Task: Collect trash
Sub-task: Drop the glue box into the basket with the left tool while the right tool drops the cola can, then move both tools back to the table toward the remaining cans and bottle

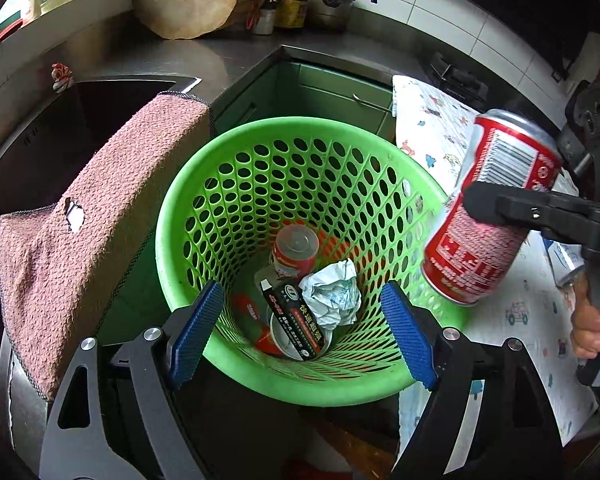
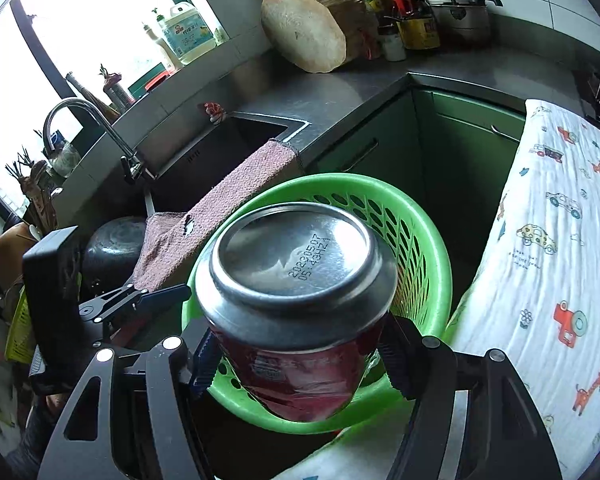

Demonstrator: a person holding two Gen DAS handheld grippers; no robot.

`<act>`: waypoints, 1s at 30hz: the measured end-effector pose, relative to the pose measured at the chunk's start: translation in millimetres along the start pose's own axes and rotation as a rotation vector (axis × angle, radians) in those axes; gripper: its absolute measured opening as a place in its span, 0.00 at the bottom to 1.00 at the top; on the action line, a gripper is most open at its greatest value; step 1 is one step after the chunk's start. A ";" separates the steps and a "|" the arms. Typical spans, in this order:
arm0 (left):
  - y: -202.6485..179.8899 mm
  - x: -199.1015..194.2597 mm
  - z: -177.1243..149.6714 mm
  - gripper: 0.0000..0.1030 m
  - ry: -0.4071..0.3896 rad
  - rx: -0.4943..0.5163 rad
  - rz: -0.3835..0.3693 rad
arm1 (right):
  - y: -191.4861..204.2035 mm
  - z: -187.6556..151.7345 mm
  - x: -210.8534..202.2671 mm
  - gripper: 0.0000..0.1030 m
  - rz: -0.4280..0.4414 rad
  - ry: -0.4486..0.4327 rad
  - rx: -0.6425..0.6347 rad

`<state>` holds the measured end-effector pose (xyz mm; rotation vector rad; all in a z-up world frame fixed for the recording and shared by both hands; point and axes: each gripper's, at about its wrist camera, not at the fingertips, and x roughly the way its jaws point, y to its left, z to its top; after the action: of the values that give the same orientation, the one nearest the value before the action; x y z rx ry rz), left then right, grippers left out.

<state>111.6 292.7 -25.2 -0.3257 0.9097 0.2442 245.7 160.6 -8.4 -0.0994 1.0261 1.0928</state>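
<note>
A green perforated basket [image 1: 180,216] stands on the floor below the counter; it also shows in the right wrist view [image 2: 428,216]. Inside lie a red can [image 1: 294,250], crumpled paper [image 1: 332,294], a black packet [image 1: 296,326] and other scraps. My left gripper [image 1: 300,332] is open and empty just above the basket's near rim. My right gripper [image 2: 296,354] is shut on a red soda can [image 2: 296,264], bottom toward the camera. In the left wrist view that can [image 1: 496,208] hangs tilted above the basket's right rim.
A pink towel [image 1: 88,232] hangs over the sink edge at the left. A white printed cloth [image 1: 512,312] covers the surface at the right. A sink [image 2: 220,140], faucet [image 2: 88,120], round chopping block [image 2: 304,32], bottles and a pot [image 2: 460,16] stand on the counter behind.
</note>
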 end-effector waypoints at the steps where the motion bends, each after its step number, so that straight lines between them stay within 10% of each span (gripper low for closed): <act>1: 0.5 -1.7 -0.2 0.79 -0.001 -0.002 -0.001 | -0.3 -0.3 3.8 0.68 0.006 0.005 0.005; 17: -36.2 -0.6 3.5 0.87 -0.002 0.031 -0.030 | -36.0 -36.5 -89.5 0.86 -0.078 -0.109 -0.005; 30: -113.7 4.4 3.7 0.92 0.014 0.121 -0.091 | -128.1 -132.5 -213.6 0.87 -0.419 -0.046 -0.015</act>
<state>155.8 189.3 -7.0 -0.2564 0.9169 0.1030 244.2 -120.0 21.5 -0.2867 0.9043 0.7174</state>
